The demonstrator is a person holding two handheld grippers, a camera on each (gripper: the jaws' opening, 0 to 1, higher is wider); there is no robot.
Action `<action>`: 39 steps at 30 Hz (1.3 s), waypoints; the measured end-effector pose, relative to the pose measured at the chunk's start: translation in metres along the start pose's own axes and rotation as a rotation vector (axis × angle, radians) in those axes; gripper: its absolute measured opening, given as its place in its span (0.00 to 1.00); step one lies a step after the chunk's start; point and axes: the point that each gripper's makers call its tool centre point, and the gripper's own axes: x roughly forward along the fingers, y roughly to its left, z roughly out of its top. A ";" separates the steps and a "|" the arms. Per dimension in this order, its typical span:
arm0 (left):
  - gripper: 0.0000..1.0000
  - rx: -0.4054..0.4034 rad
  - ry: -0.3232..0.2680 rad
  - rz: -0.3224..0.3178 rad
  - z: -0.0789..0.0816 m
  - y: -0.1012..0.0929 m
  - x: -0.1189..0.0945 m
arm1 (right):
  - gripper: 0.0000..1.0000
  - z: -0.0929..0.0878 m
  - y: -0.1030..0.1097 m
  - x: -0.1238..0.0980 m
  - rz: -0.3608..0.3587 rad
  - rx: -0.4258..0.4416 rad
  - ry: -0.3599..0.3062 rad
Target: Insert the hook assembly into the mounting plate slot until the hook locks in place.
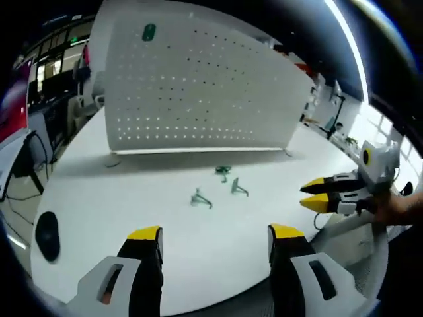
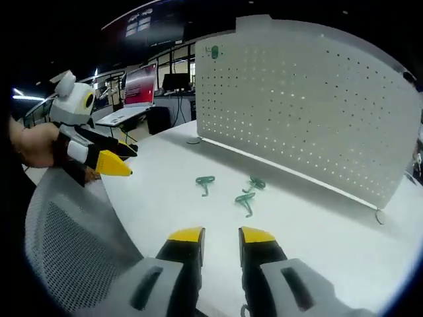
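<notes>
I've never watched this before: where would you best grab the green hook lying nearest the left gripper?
Probably from above, jaws closing across the nearest green hook at its straight shank: it lies flat on the white table, clear of the other two hooks.

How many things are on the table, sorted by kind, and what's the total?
Green hooks lying on the table: 3
Green hook already on the pegboard: 1
White pegboard: 1
Dark round object near the table edge: 1
Total: 6
</notes>
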 end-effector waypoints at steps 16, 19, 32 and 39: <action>0.67 -0.023 -0.014 0.012 0.000 0.005 -0.003 | 0.13 0.016 0.022 0.103 0.147 -0.151 0.100; 0.67 -0.032 -0.012 0.010 0.000 0.006 -0.003 | 0.13 0.014 0.024 0.121 0.167 -0.154 0.137; 0.64 -0.051 -0.009 0.016 -0.001 0.009 -0.004 | 0.10 0.007 0.023 0.166 0.193 -0.158 0.231; 0.64 -0.068 -0.012 0.021 -0.001 0.011 -0.004 | 0.06 0.004 0.023 0.176 0.191 -0.171 0.258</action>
